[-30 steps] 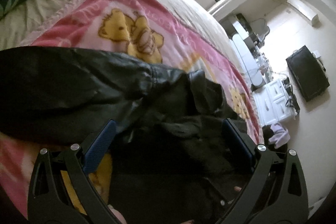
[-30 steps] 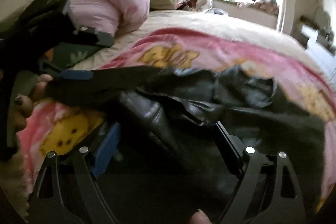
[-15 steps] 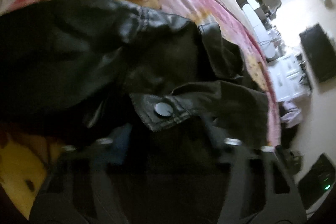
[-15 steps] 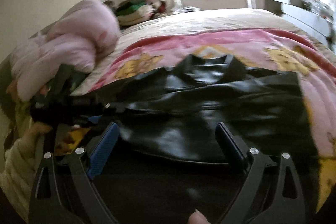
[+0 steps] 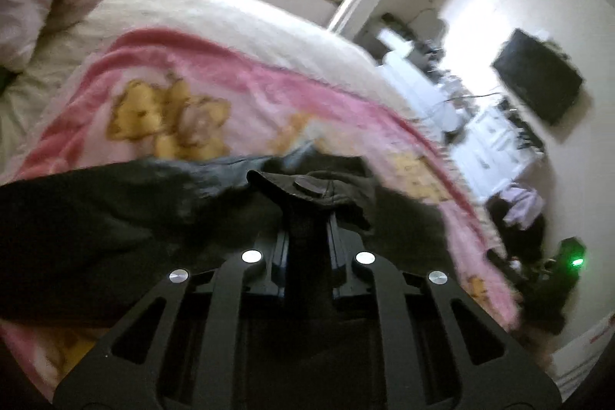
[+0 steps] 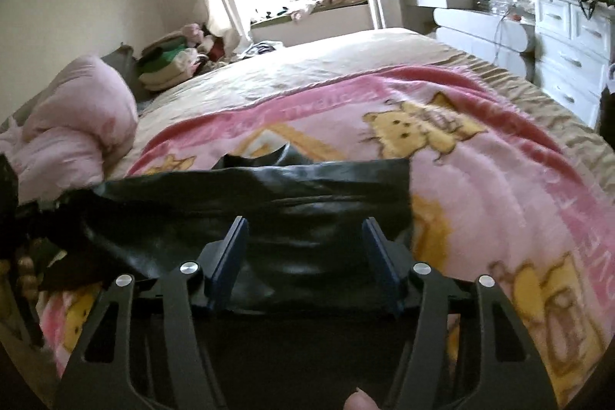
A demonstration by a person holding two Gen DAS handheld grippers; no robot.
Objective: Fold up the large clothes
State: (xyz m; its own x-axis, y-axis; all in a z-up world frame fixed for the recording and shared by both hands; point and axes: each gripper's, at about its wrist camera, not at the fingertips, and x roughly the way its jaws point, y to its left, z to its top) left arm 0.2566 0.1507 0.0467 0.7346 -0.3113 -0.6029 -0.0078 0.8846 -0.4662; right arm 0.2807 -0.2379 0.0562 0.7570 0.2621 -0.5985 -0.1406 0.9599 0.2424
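A black leather jacket [image 6: 269,210] lies on a pink cartoon blanket [image 6: 480,187] on the bed. In the left wrist view my left gripper [image 5: 307,218] is shut on a jacket flap with a round snap button [image 5: 307,188]; the rest of the jacket [image 5: 96,225] spreads to the left. In the right wrist view my right gripper [image 6: 305,248] is open, its blue-padded fingers [image 6: 230,252] standing either side of the jacket's near edge, with leather between them but not pinched.
A rolled pink duvet [image 6: 69,118] lies at the bed's left. Folded clothes [image 6: 169,64] are stacked by the window. White drawers [image 6: 569,41] and a wall-mounted TV [image 5: 538,79] stand to the right of the bed. The blanket also shows in the left wrist view [image 5: 173,95].
My left gripper has closed on the jacket's buttoned flap and lifted it. My right gripper has pulled back and narrowed somewhat; the jacket now lies flatter and more spread out.
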